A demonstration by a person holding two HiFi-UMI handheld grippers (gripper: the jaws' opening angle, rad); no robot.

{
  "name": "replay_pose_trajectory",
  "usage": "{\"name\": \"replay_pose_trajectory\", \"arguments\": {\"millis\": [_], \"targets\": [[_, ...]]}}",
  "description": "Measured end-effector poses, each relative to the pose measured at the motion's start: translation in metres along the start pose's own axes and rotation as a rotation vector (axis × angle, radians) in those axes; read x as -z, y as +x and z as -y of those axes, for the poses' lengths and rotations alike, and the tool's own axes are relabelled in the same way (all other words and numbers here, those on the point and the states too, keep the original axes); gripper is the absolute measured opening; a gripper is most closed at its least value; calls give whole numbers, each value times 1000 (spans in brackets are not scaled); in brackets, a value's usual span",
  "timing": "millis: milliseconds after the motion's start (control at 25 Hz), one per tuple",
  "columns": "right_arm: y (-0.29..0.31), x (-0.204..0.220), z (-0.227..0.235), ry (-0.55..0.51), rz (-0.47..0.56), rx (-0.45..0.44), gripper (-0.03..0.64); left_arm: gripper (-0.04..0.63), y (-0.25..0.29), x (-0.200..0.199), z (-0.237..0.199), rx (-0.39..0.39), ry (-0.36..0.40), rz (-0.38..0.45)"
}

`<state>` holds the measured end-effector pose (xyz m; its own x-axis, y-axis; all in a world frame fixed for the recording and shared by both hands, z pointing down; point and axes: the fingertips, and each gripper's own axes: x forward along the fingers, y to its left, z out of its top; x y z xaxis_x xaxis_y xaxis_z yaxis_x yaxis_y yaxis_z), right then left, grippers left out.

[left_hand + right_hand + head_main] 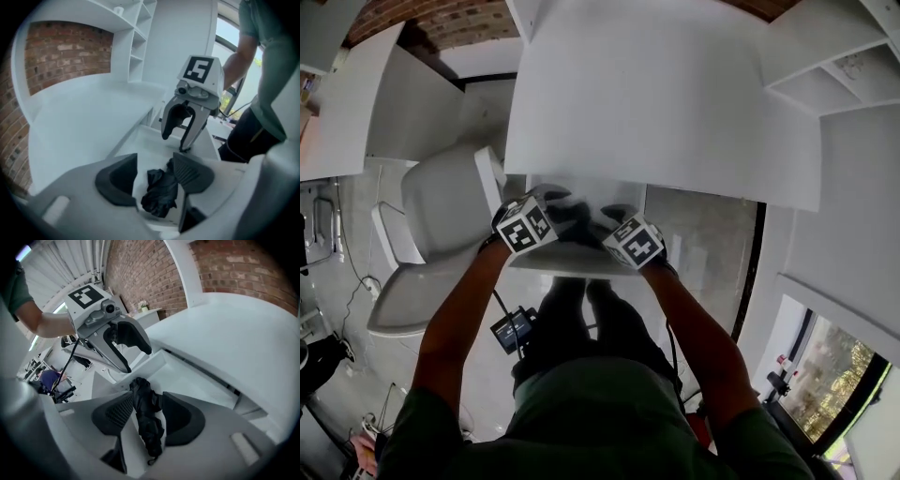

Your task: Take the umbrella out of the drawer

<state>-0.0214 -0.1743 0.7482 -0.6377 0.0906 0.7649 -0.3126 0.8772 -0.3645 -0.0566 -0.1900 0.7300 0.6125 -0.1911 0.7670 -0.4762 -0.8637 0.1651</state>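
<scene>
Drawer (197,380) open, black folded umbrella (145,423) lying inside, ungripped. Left gripper (136,359), right gripper (176,140) over it, jaws moderately apart, empty. Grasp, lift-out remaining.

Left claw (154,180), right claw (145,416): jaws apart

A large white desk (656,103) fills the upper middle of the head view. Behind it there is a red brick wall (65,51), and white open shelves (834,75) rise at its right side. A pale chair (441,216) stands to the left of the desk, on a light grey, slightly glossy floor (703,234). At the lower right, a window (834,375) shows green trees in daylight. In the right gripper view, white vertical blinds (75,263) hang beside the brick.
</scene>
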Motion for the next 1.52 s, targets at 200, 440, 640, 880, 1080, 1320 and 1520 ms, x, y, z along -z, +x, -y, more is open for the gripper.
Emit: {"name": "replay_pose_trajectory", "arguments": {"millis": [200,440,640,880,1080,1320,1520], "targets": [[45,53,6,28,-136,-34,253,284,41,42,6,73,32,-110],[80,94,7,8,-284,-70,305,351,82,93,18,161,86,-259],[105,118,7,-51,-386,-86,330,400,108,130,28,209,119,-357],[129,141,8,-110,-485,-104,331,422,129,155,32,234,136,-418],[142,147,14,-162,-526,-82,322,411,142,160,24,186,178,-447],[147,149,13,-157,-549,-83,252,373,145,163,21,158,194,-436],[137,142,13,-149,-533,-48,233,324,136,155,21,155,189,-422]]}}
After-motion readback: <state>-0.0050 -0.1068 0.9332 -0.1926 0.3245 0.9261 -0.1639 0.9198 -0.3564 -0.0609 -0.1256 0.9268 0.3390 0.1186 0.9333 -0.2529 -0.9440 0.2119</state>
